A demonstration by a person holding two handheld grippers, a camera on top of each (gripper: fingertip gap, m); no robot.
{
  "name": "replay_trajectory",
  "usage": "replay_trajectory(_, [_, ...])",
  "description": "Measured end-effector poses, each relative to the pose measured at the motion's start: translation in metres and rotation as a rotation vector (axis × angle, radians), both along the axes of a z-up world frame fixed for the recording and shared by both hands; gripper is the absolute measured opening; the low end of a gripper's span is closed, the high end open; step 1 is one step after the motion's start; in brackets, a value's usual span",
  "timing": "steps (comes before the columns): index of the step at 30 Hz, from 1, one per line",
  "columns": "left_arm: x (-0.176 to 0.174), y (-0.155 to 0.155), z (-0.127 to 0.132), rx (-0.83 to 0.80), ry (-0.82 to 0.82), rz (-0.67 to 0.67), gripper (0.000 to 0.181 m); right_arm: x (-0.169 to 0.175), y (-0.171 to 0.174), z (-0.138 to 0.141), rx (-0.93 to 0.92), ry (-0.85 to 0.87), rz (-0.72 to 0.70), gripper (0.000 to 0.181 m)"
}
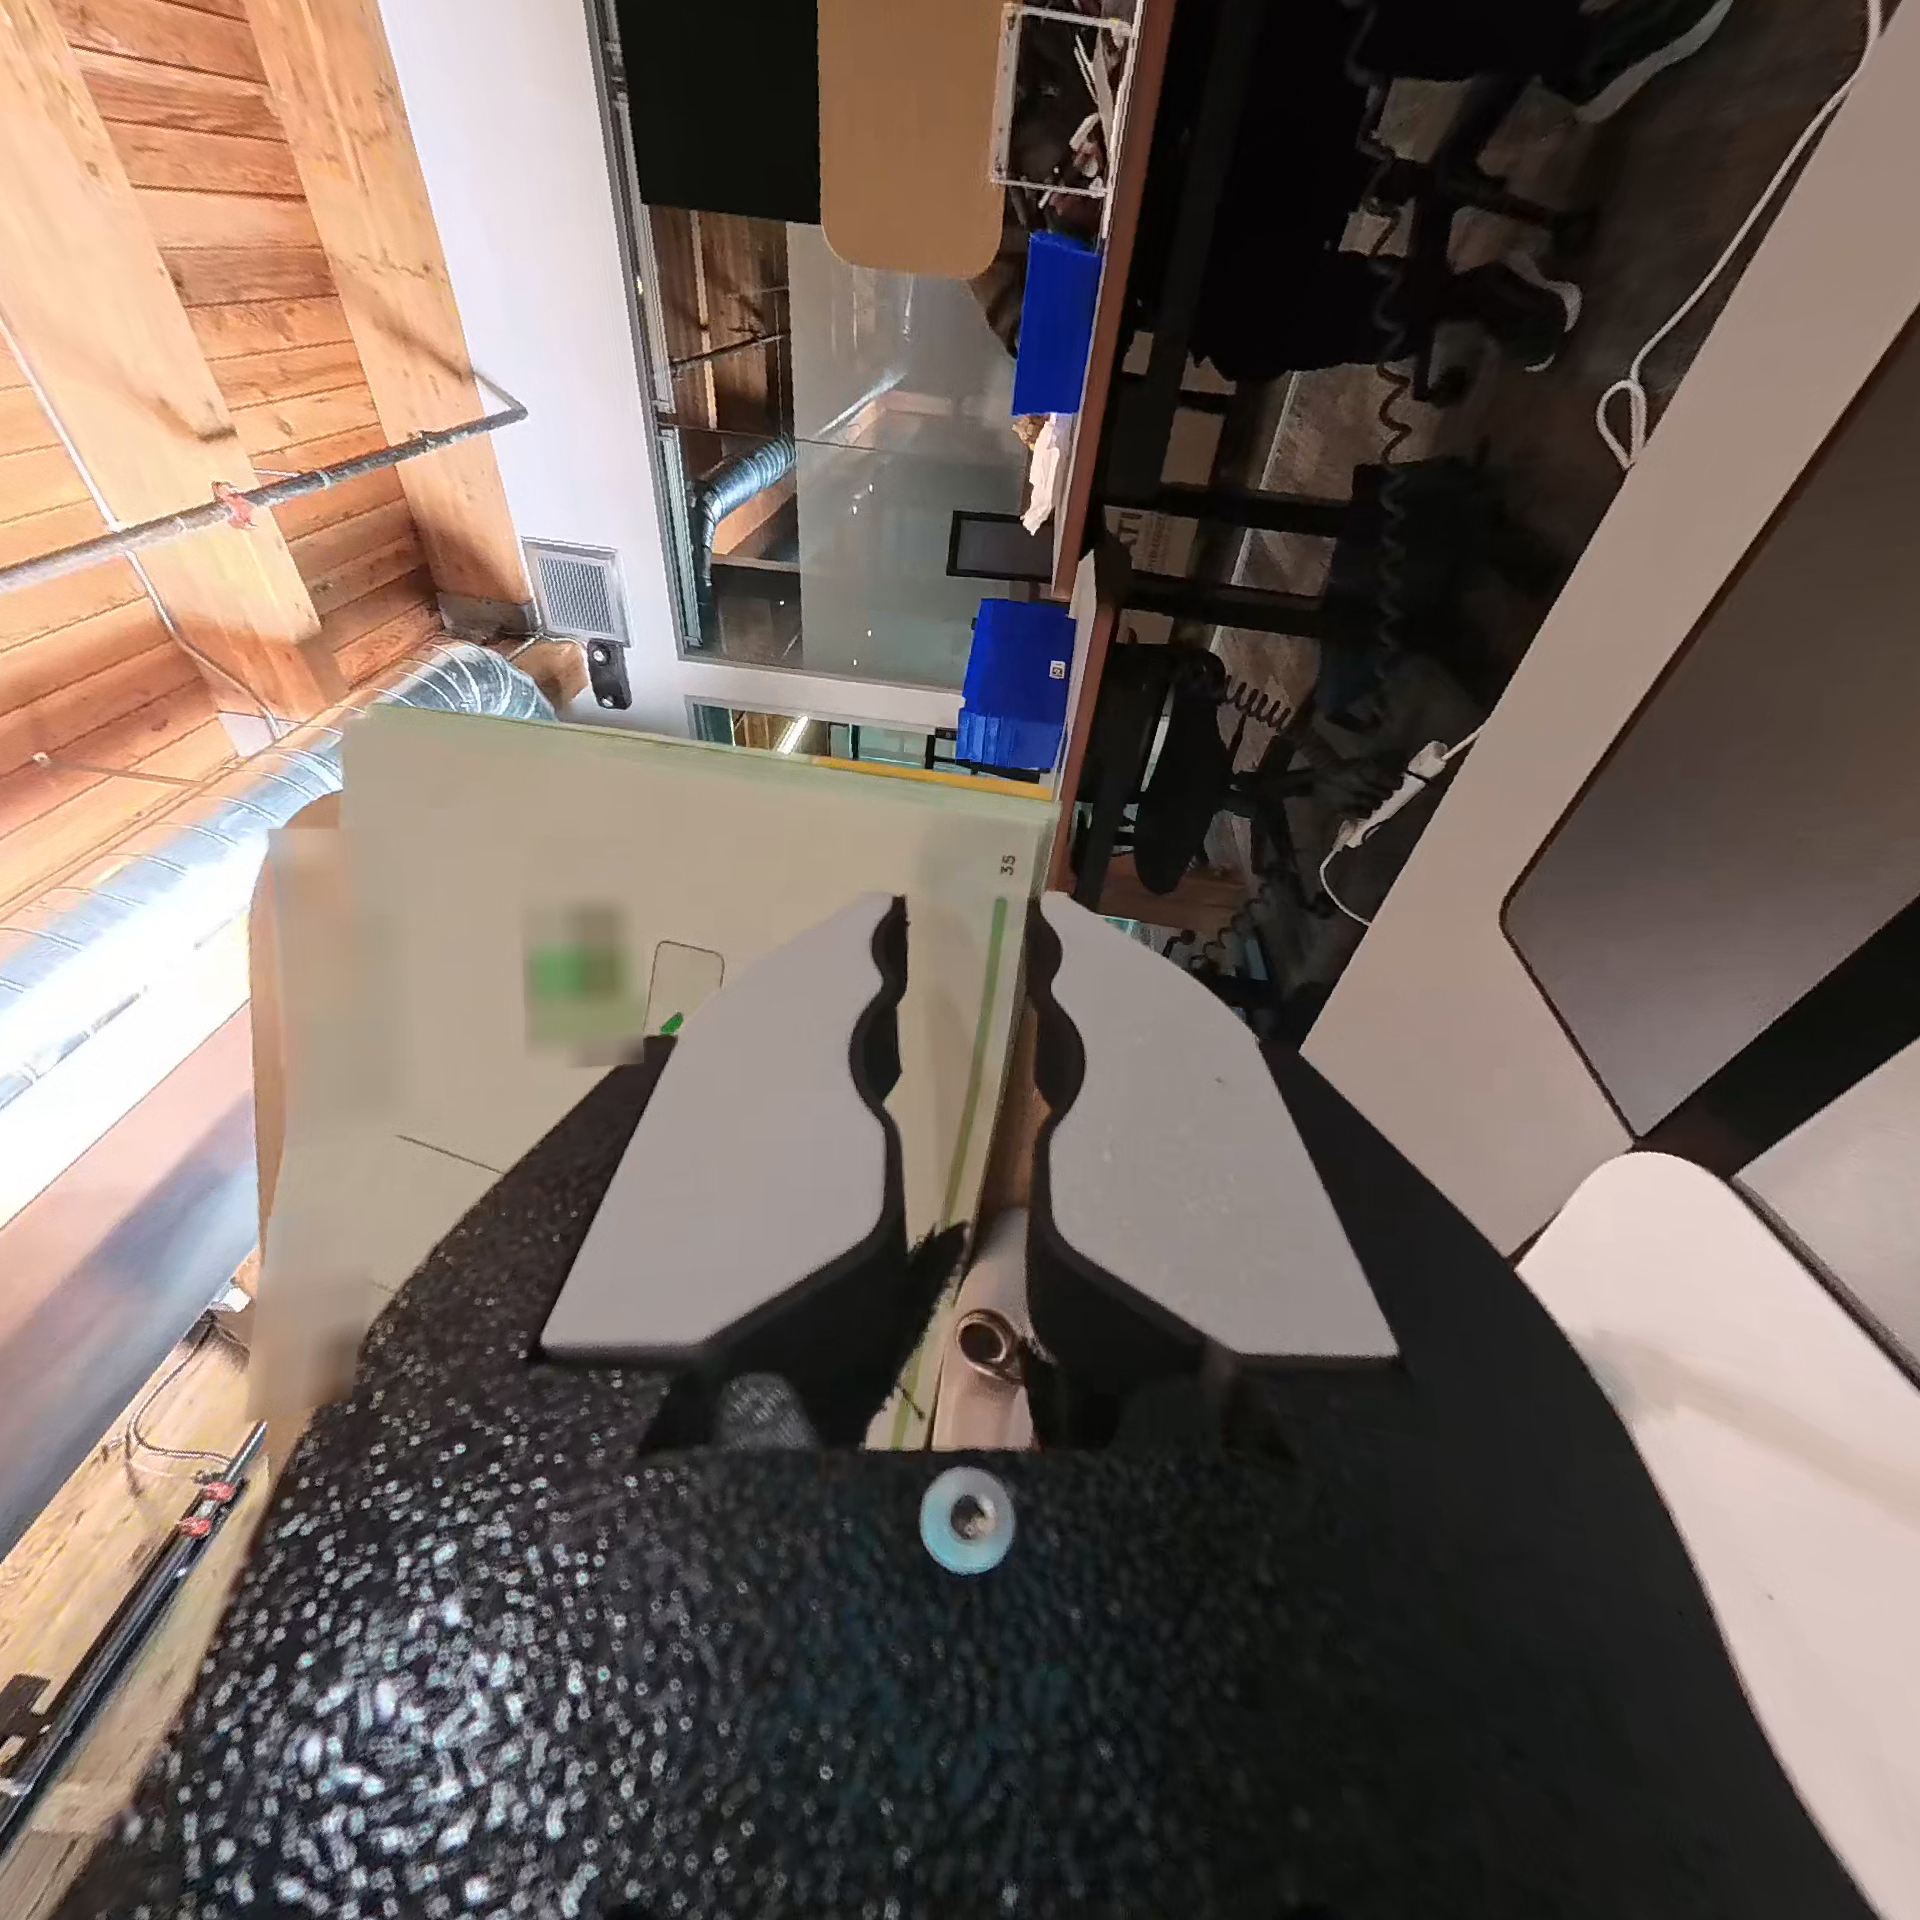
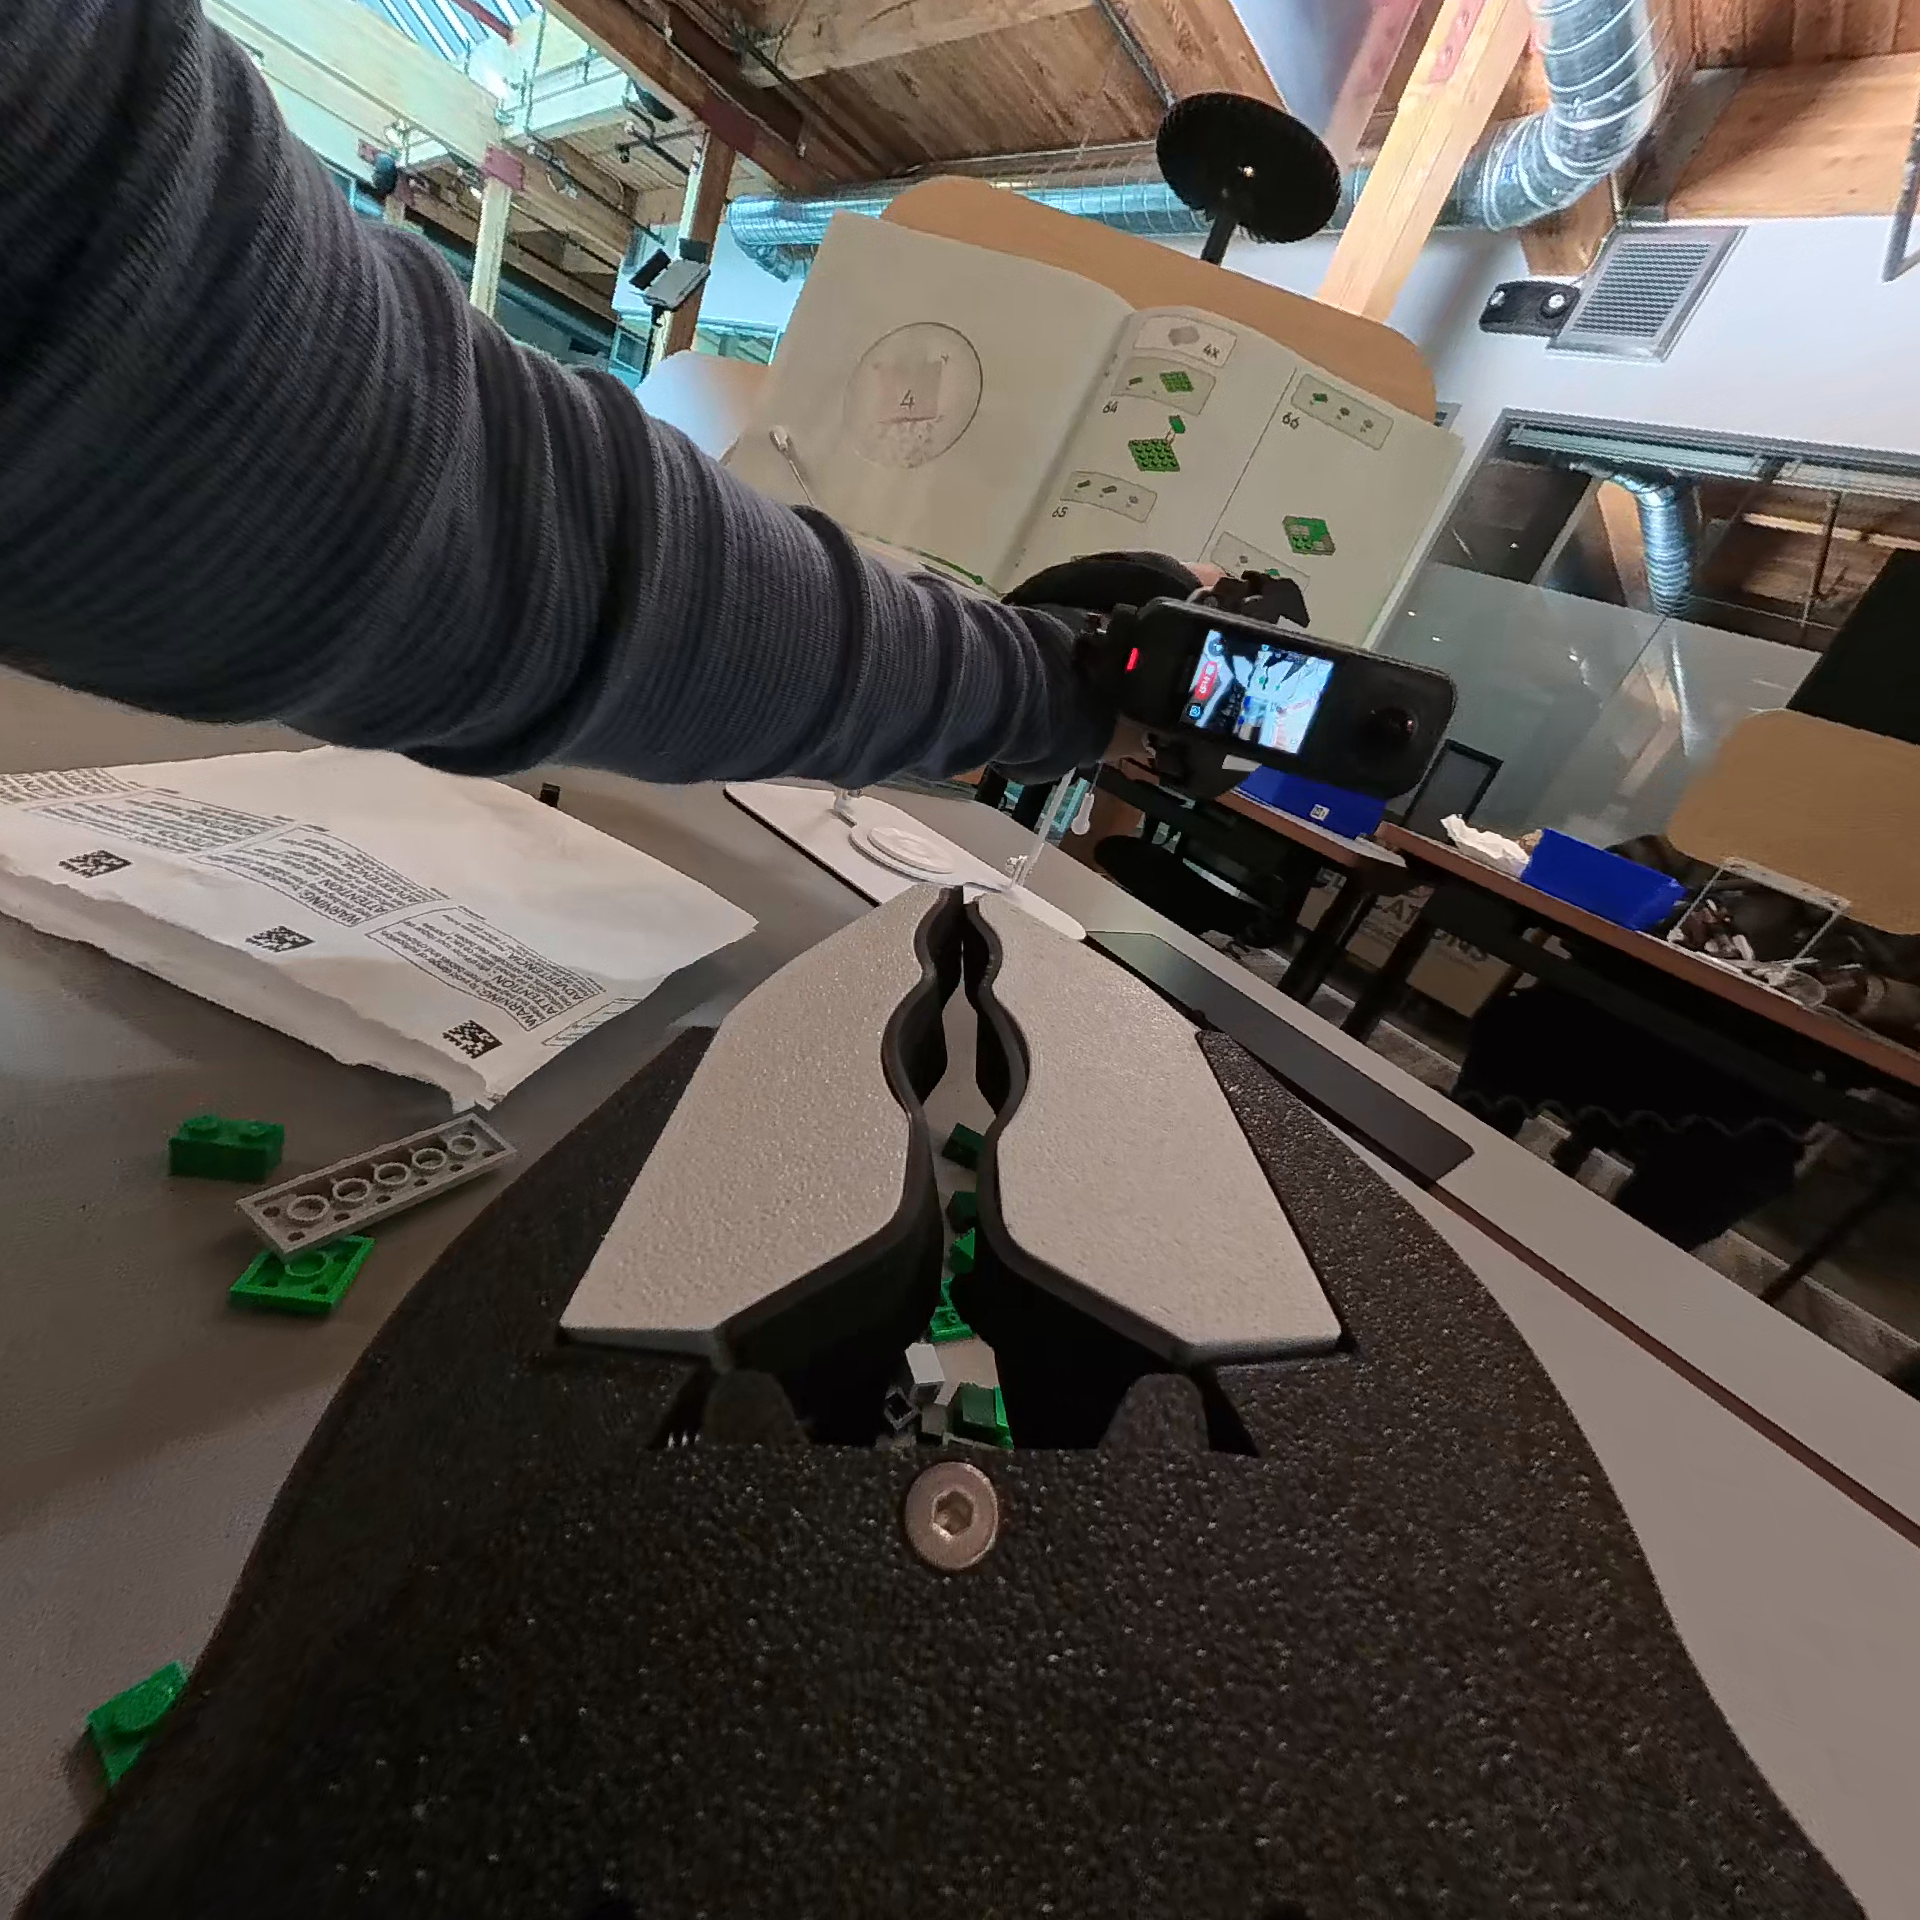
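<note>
My left gripper (image 1: 971, 920) is open, turned on its side. The right edge of a page of the open instruction booklet (image 1: 623, 883) shows in the gap between its jaws. In the right wrist view a sleeved arm (image 2: 520, 540) holds that gripper (image 2: 1257, 597) at the lower edge of the booklet (image 2: 1039, 416), which stands upright on a brown board. My right gripper (image 2: 961, 909) is shut and holds nothing I can see, low over the grey table (image 2: 156, 1403). Small green and grey bricks (image 2: 977, 1413) lie under it.
A white paper bag (image 2: 343, 904) lies flat at the left. Beside it are a grey studded plate (image 2: 379, 1179) and green bricks (image 2: 227, 1146) (image 2: 301, 1276) (image 2: 135, 1714). Beyond the table edge stand desks with blue bins (image 2: 1600, 883) (image 1: 1055, 322). The left gripper's tips are roughly 35 cm from the right gripper's. The grey studded plate (image 2: 379, 1179) is about 12 cm from my right fingertips.
</note>
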State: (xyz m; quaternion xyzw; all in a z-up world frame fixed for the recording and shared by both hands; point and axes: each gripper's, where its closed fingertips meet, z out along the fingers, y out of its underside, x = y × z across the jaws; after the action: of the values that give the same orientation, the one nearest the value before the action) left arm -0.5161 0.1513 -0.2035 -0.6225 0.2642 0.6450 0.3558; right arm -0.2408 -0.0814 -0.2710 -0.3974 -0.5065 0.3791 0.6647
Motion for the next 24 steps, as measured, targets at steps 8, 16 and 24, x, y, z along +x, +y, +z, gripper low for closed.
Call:
replay_trajectory(8, [0.005, 0.000, 0.004, 0.012, -0.067, -0.031, 0.002, 0.000, 0.000, 0.000, 0.003, -0.002, 0.001, 0.000])
replay_trajectory(16, [0.015, -0.010, 0.010, 0.145, -0.205, -0.116, 0.000, 0.000, -0.001, -0.001, 0.002, -0.004, 0.006, 0.000])
replay_trajectory(24, [0.017, -0.021, 0.011, 0.241, -0.280, -0.160, 0.000, -0.001, -0.001, -0.001, 0.003, -0.009, 0.012, 0.000])
